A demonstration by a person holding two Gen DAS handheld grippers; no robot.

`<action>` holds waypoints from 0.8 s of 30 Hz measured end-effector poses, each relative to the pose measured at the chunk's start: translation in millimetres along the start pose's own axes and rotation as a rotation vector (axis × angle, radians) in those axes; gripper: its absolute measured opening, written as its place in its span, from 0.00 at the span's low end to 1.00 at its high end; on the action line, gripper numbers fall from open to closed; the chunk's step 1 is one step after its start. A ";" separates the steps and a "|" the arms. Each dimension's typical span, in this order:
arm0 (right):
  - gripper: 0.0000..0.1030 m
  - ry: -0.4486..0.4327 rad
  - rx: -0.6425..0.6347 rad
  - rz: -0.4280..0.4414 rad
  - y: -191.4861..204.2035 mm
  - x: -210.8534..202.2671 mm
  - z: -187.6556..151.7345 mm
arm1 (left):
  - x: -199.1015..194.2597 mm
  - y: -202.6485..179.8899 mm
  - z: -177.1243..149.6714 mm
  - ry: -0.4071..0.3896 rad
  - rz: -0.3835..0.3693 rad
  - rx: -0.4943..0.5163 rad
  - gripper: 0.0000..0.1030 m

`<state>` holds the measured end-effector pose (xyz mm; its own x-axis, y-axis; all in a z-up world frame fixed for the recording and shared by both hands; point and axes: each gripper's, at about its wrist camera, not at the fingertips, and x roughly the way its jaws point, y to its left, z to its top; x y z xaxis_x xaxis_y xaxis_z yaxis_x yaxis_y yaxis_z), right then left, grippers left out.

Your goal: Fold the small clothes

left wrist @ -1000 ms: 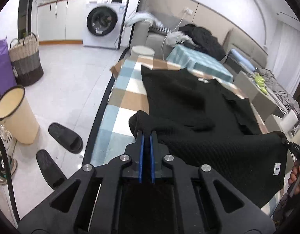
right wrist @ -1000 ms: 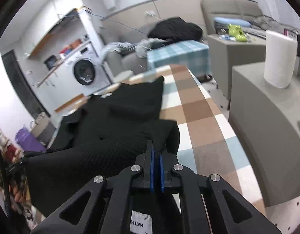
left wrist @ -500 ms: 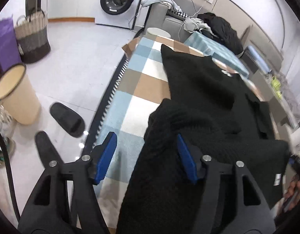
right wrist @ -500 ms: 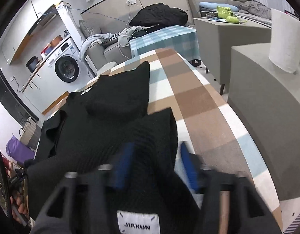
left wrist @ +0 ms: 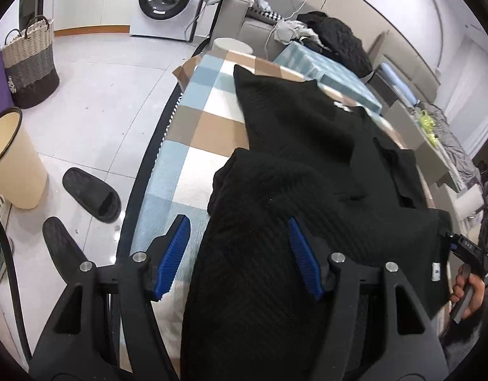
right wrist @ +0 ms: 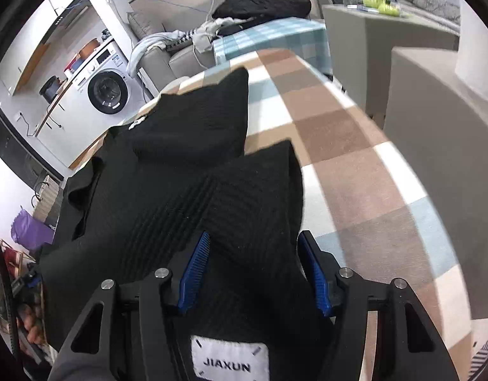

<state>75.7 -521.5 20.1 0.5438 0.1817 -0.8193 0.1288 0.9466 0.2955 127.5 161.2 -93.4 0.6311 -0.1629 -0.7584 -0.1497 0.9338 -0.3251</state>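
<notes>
A black knit sweater (left wrist: pixel 307 165) lies on a checked blue, brown and white cloth over the table (left wrist: pixel 212 127). Its near hem is folded back over the body. My left gripper (left wrist: pixel 239 254) is open, blue pads wide apart, with the folded edge lying loose between them. In the right wrist view the same sweater (right wrist: pixel 187 165) fills the middle, with a white JIAXUN label (right wrist: pixel 229 362) at the bottom. My right gripper (right wrist: pixel 255 273) is open too, the folded corner resting between its pads.
Left of the table on the floor are two black slippers (left wrist: pixel 91 193), a cream bin (left wrist: pixel 12 158) and a woven basket (left wrist: pixel 29 63). A washing machine (left wrist: pixel 168 0) stands at the back. Grey cabinets (right wrist: pixel 434 111) stand right of the table. A sofa with clothes (right wrist: pixel 260 3) is behind.
Both grippers were shut on the sweater's hem one second ago. Both have opened and let the fabric go; it now lies folded over on the sweater's body.
</notes>
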 end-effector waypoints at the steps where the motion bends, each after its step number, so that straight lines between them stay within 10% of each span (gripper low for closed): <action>1: 0.60 -0.004 -0.001 -0.004 -1.4 -3.4 -0.2 | -2.3 -0.2 -0.3 -0.001 -0.011 0.003 0.61; 10: 0.70 -0.003 0.016 0.035 4.5 11.0 9.4 | 42.7 -10.6 9.2 0.068 -0.021 -0.009 0.64; 14: 0.52 -0.005 -0.025 -0.001 15.6 20.5 9.5 | 47.9 -15.2 11.2 0.045 -0.028 -0.009 0.62; 18: 0.33 -0.018 -0.061 -0.004 20.9 23.0 8.9 | 53.0 -22.6 7.4 0.053 -0.067 0.034 0.24; 24: 0.21 -0.015 -0.101 -0.017 22.7 18.8 4.4 | 45.0 -35.2 -4.1 0.057 -0.046 0.102 0.19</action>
<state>92.5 -497.8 13.5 0.5547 0.1622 -0.8161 0.0545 0.9716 0.2302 158.1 119.6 -118.4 0.5905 -0.2218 -0.7759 -0.0412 0.9519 -0.3035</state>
